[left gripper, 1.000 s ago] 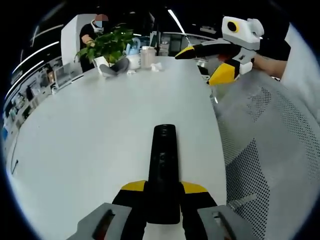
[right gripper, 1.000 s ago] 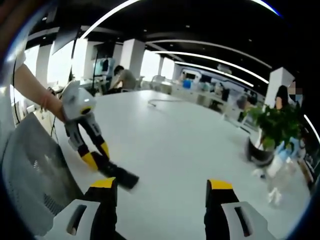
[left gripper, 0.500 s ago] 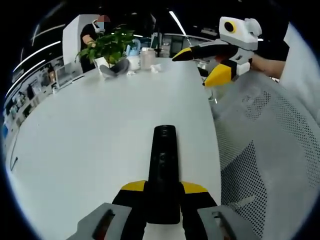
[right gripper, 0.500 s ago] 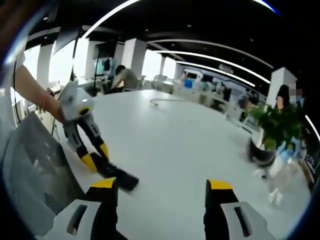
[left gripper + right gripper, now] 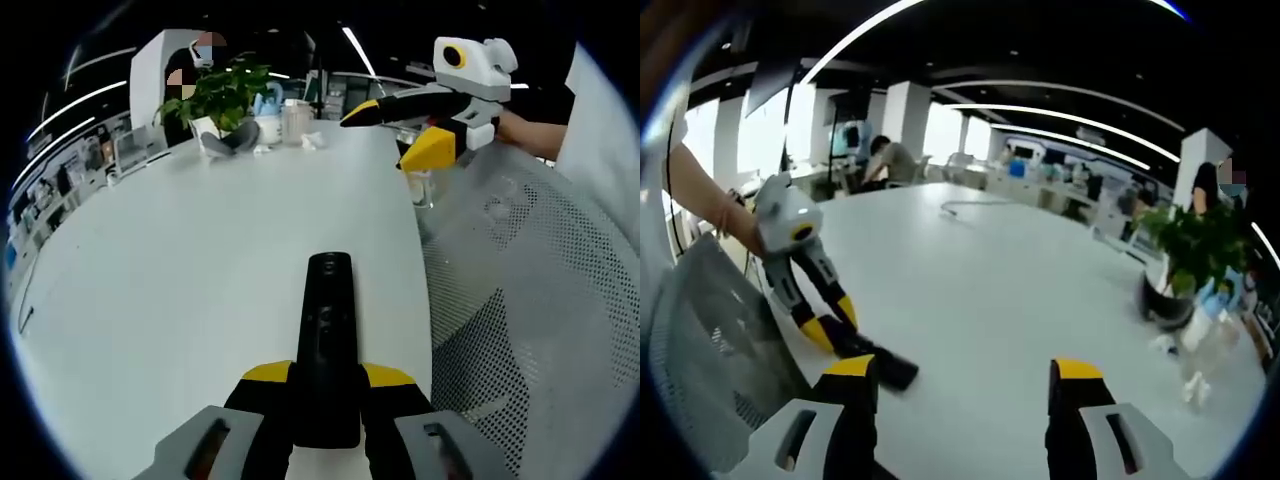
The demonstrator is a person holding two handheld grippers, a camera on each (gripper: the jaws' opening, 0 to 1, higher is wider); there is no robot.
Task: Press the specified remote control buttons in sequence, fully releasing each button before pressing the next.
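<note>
We hold the black remote control (image 5: pixel 326 350) clamped between the left gripper (image 5: pixel 326 400)'s jaws at the bottom centre of the left gripper view, resting on the white table (image 5: pixel 180 280). The right gripper (image 5: pixel 410 125), jaws spread and empty, hovers at the upper right. To press cleanly, we judge it should descend with one tip onto a single button (then lift fully). A potted plant (image 5: pixel 220 95) stands upper left, well apart; a mesh chair (image 5: pixel 530 300) crowds the right.

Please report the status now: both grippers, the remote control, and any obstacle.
Left gripper shut on remote control, held over white table. Right gripper open, raised off the remote. Nothing between them.
</note>
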